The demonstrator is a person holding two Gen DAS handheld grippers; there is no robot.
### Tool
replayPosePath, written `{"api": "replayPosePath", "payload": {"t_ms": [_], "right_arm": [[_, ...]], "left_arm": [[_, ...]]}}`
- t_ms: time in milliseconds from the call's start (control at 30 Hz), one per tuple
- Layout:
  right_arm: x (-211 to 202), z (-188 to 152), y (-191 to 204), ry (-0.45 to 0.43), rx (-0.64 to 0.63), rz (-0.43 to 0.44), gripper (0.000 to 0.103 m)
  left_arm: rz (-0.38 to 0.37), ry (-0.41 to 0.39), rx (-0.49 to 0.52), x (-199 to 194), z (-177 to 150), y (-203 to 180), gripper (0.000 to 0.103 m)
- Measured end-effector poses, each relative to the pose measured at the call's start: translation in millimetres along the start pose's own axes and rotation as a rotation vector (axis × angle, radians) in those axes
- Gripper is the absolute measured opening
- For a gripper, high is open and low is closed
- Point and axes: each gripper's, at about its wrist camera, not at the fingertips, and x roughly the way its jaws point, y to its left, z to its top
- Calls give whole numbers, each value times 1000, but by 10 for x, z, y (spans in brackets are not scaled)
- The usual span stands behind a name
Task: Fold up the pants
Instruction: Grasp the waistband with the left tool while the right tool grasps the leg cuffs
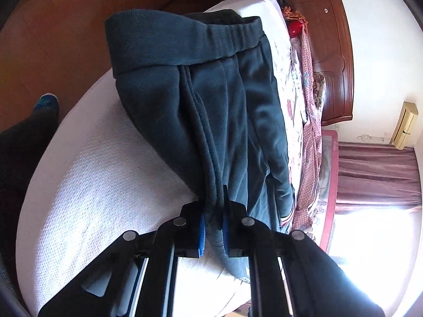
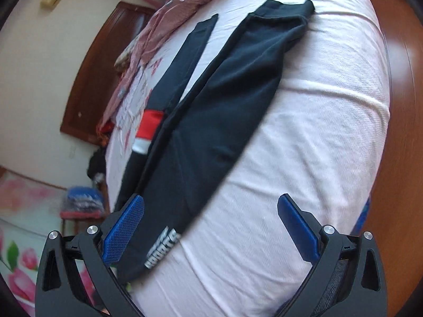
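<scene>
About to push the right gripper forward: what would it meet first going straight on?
Likely the dark pants lying on the white bedsheet. The open right gripper points along them, the cloth just ahead, though depth is unclear.

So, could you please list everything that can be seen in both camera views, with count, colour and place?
pants: one, dark blue-green, lying on the bed, one edge pinched by the left gripper
second dark garment: one, navy with a red and white band, beside the pants
bed sheet: one, pale pink-white, covering the bed
patterned cloth: pink, along the far side of the bed
headboard: one, reddish-brown wood, at the wall
curtain: one, maroon, by the bright window
floor: brown wood, beside the bed
left gripper: black, blue pads, shut on the pants
right gripper: black, blue pads, open above the sheet
</scene>
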Motion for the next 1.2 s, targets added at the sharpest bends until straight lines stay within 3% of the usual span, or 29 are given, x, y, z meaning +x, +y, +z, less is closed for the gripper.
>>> {"api": "replayPosePath", "payload": {"t_ms": [67,100,500,633,733,800,833,900,933,1000,1067,1200], "right_arm": [[60,162,-91,-11,95,125,100],[92,234,-108,-23,129,133,100],[519,557,-135,-58,214,114,95],[552,542,-71,-72,207,73,95],[519,470,-116,-43,225,38,84],[454,345,-151,-25,259,82,82],[455,290,-145,-9,250,52,82],[547,195,-150,42,244,125,81],[602,166,-154,60,244,99,81],[613,149,-138,40,232,128,78],[655,149,-87,47,218,104,75],[724,128,-74,45,249,161,72]], "left_arm": [[1,-3,7,18,-12,-52,9],[-1,-3,8,15,-10,-60,9],[13,0,13,59,-4,-130,9],[11,0,10,62,0,-129,9],[7,-1,16,60,-2,-128,9],[1,2,8,62,-2,-115,9],[1,2,17,63,1,-121,9],[3,5,19,68,5,-104,9],[2,9,16,70,9,-94,9],[6,13,15,71,14,-84,9],[0,15,6,65,16,-78,9],[5,13,7,76,7,-85,9]]}}
